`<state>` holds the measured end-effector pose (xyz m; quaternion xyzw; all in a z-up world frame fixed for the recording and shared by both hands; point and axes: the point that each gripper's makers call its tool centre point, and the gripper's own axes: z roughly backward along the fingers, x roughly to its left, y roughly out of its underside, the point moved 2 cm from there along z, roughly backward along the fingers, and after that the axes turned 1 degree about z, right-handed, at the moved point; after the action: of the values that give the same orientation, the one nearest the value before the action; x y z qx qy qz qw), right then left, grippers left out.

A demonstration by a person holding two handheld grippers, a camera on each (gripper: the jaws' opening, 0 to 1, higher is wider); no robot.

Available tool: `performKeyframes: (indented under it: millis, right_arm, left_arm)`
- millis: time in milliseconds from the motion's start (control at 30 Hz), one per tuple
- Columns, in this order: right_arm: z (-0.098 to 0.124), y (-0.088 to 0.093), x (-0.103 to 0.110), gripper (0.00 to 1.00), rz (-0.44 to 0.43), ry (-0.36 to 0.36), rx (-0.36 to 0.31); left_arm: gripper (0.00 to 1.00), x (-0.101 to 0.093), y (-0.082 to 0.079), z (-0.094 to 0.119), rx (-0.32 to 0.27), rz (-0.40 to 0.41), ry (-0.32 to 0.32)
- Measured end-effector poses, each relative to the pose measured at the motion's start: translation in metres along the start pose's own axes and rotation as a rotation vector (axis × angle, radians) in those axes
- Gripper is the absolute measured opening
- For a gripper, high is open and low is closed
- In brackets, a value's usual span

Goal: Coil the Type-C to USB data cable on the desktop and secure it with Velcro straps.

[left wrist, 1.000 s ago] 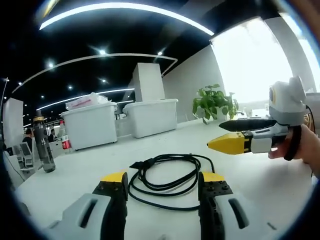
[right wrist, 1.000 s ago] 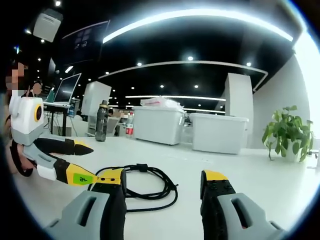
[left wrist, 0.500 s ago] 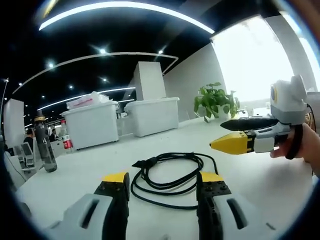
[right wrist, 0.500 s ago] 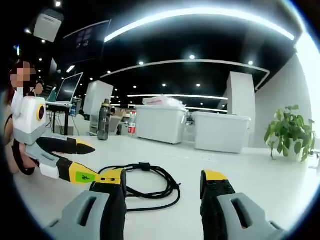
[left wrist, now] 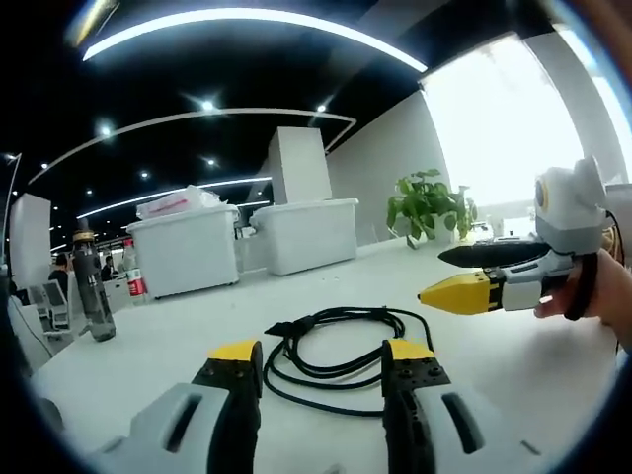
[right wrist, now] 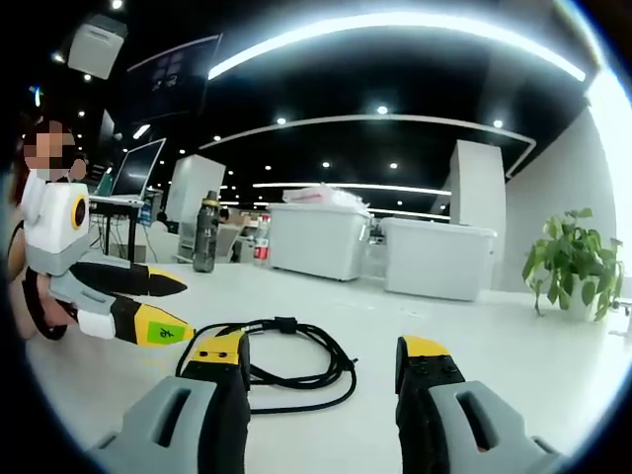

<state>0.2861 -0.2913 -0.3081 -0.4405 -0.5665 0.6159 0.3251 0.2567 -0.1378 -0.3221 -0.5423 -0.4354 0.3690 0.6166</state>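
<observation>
On the white desk [left wrist: 148, 346], far left in the left gripper view, stands a bottle [left wrist: 91, 296]; further right, two lidded bins [left wrist: 296, 235] and a plant [left wrist: 427, 205] by the bright wall. Between the own jaws of the left gripper [left wrist: 321, 354], spread and empty, lies the cable [left wrist: 341, 348], black, loosely looped, flat on the desk, no strap visible around it. At right hangs the right gripper [left wrist: 454, 272], yellow-and-black jaws parted, gripping nothing, clear of the loop.

Across the right gripper view, left to right: left gripper [right wrist: 173, 308] in a hand, jaws apart, just beside the loop's near edge; cable [right wrist: 296, 354] ahead of the right gripper [right wrist: 326, 354], whose jaws are likewise wide and empty; plant [right wrist: 573, 262] far right.

Probably the coil stage, unfinished: loops uneven, a dark lump at the far bend, perhaps a plug or the strap, too small to tell. Best to pin one side of the loop low against the desk, gather strands together with the other jaws, tighten evenly, avoid kinking near the plugs, then locate the Velcro before lifting.
</observation>
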Motion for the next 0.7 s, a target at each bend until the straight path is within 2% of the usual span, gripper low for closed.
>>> performKeyframes:
  millis: [233, 400, 700]
  right_arm:
    - [-0.0005, 0.0032, 0.0005, 0.58, 0.017, -0.005, 0.021]
    - [-0.0009, 0.0019, -0.0003, 0.58, 0.001, -0.004, 0.013]
    - [-0.0021, 0.0034, -0.0012, 0.58, -0.020, -0.002, 0.016]
  left_arm:
    - [0.50, 0.0015, 0.0015, 0.0007, 0.010, -0.012, -0.001]
    - [0.50, 0.0024, 0.0016, 0.0012, 0.011, -0.008, -0.006]
    - [0.49, 0.0022, -0.0015, 0.0009, -0.011, 0.014, -0.014]
